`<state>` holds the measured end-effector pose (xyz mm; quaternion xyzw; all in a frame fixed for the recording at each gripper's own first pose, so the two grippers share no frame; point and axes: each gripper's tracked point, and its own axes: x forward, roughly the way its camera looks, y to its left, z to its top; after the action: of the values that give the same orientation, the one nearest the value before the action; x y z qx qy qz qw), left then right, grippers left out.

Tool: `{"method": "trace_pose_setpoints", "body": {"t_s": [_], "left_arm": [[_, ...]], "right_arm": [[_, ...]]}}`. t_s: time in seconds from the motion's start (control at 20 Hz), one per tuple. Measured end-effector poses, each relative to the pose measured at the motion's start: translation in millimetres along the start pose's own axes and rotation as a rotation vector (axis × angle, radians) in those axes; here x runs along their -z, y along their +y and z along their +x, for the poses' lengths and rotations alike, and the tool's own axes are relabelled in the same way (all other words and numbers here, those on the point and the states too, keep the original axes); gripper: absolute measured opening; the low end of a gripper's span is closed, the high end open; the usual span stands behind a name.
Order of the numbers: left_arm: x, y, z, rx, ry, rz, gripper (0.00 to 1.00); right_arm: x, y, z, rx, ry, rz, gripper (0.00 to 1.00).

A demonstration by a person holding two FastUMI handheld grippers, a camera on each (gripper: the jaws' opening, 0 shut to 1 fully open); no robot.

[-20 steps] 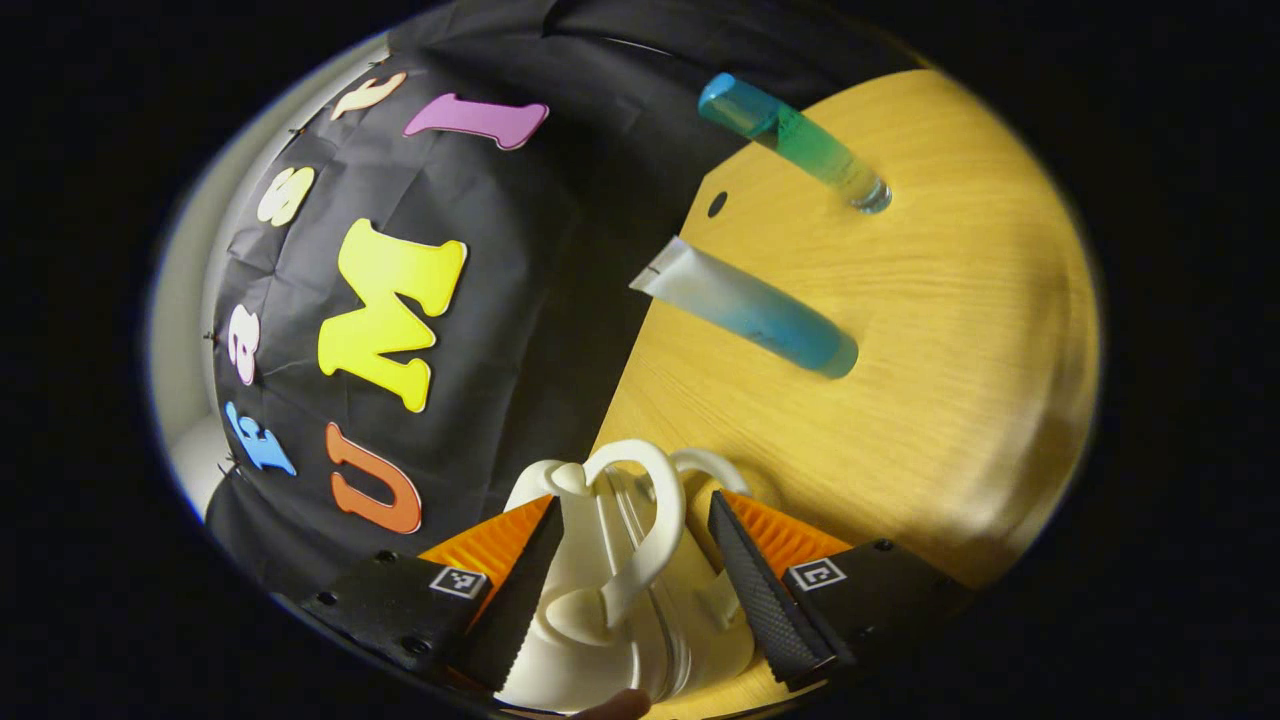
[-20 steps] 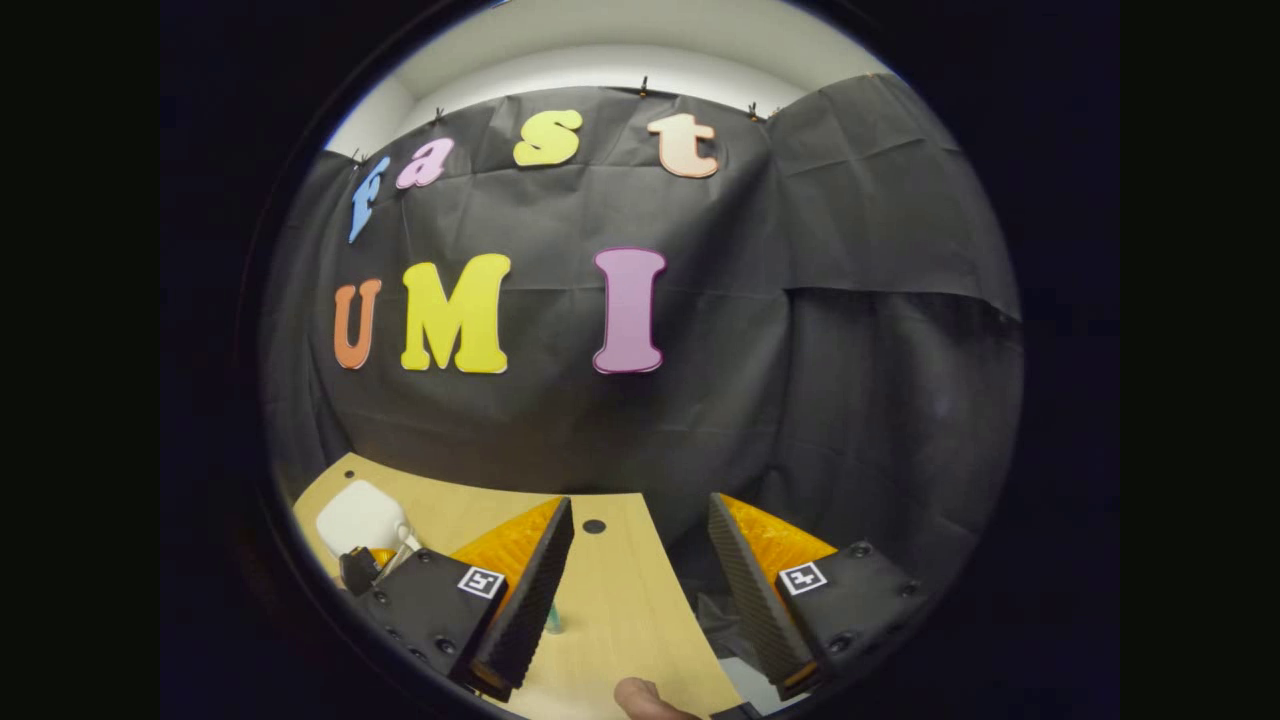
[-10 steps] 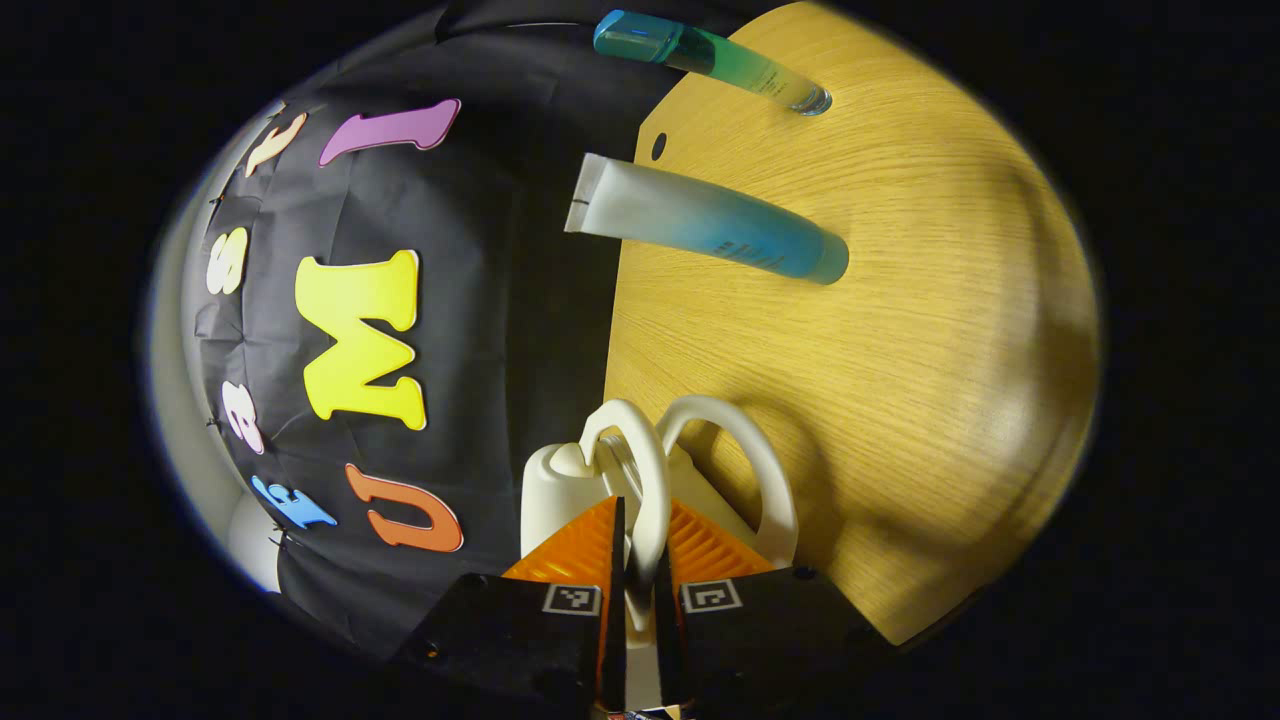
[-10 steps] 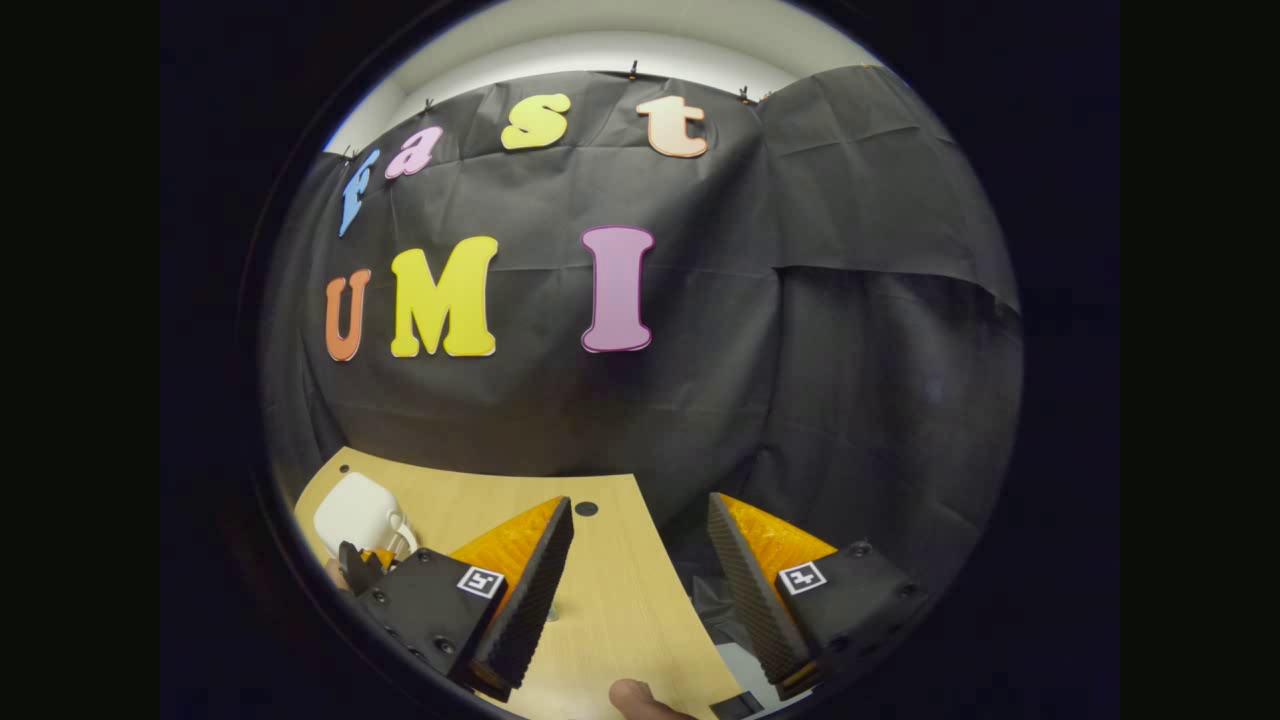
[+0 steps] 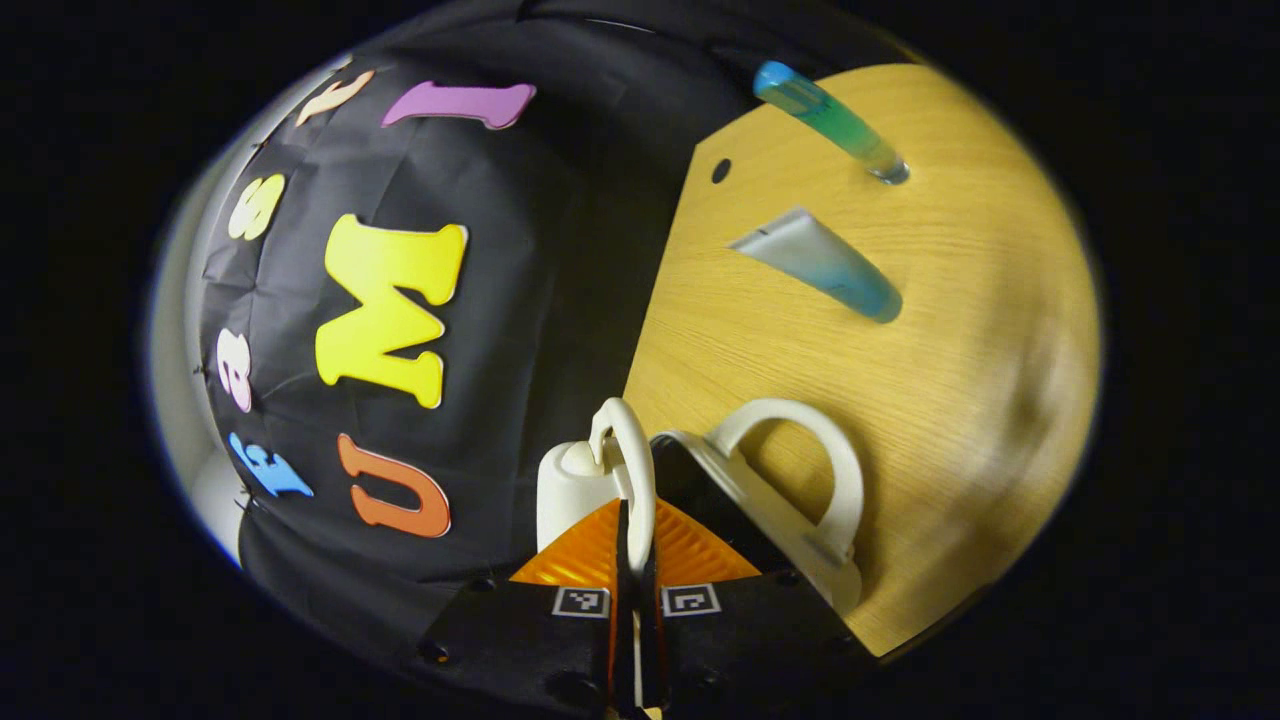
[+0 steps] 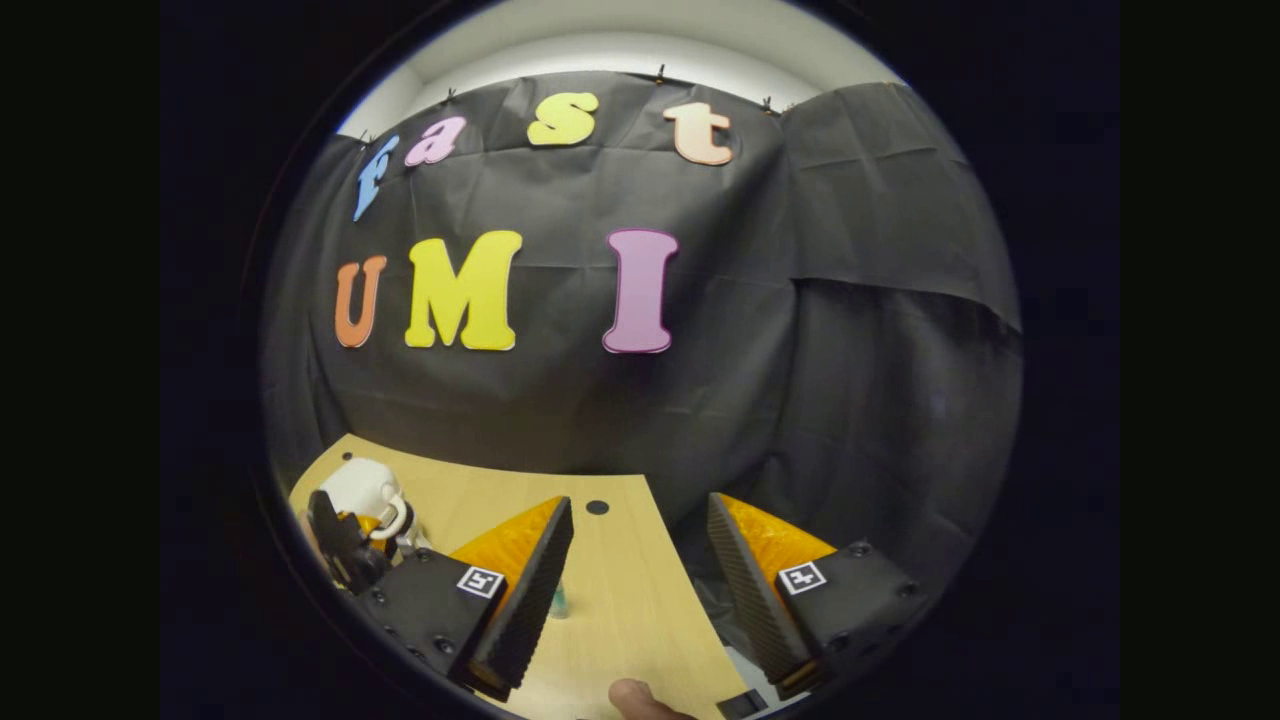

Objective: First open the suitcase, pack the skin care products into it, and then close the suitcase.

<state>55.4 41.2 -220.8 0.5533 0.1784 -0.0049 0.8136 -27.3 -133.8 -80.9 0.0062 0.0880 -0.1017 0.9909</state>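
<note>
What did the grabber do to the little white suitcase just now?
The left gripper closed on one suitcase handle and pulled that half up, opening the white suitcase. The tube, bottle and open right gripper stayed put.

**Little white suitcase cracked open, two skincare items on the table**

The suitcase [image 5: 600,480] is a small cream-white hard case with two looped handles. It's partly open: one half [image 5: 570,485] stands up, the other half [image 5: 790,530] leans away toward the wooden table, dark inside showing between them. In the right gripper view it sits at the far left [image 6: 365,490]. Well apart, a white-to-blue squeeze tube [image 5: 820,265] and a slim blue-green bottle [image 5: 830,120] stand on the tabletop, both outside the case.
</note>
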Motion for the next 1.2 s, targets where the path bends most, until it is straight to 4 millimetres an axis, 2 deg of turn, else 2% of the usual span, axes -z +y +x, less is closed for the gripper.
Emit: {"method": "trace_pose_setpoints", "body": {"t_s": [0.25, 0.45, 0.55, 0.75, 0.95, 1.2], "left_arm": [[19.0, 58.5, -9.4, 0.037, -0.026, -0.282, 0.04], [43.5, 103.1, -6.9, 0.098, -0.032, -0.476, 0.03], [62.8, 125.9, -6.2, 0.098, -0.034, -0.516, 0.03], [114.8, 171.5, -2.4, 0.060, 0.000, -0.631, 0.03], [169.3, 188.8, 10.6, 0.066, -0.007, -0.721, 0.03], [232.4, 197.0, 31.5, 0.105, 0.004, -0.795, 0.03]], "right_arm": [[-5.7, 34.0, 3.1, -0.032, 0.010, 0.010, 0.81], [-6.4, 59.1, 5.1, -0.050, 0.024, 0.009, 0.80], [-5.1, 71.1, 5.7, -0.056, 0.037, 0.012, 0.80], [-3.2, 88.0, 6.9, -0.042, 0.058, 0.020, 0.81], [-0.7, 97.5, 5.9, -0.005, 0.066, 0.023, 0.81], [14.6, 112.7, 1.0, 0.028, 0.124, 0.027, 0.81]]}}
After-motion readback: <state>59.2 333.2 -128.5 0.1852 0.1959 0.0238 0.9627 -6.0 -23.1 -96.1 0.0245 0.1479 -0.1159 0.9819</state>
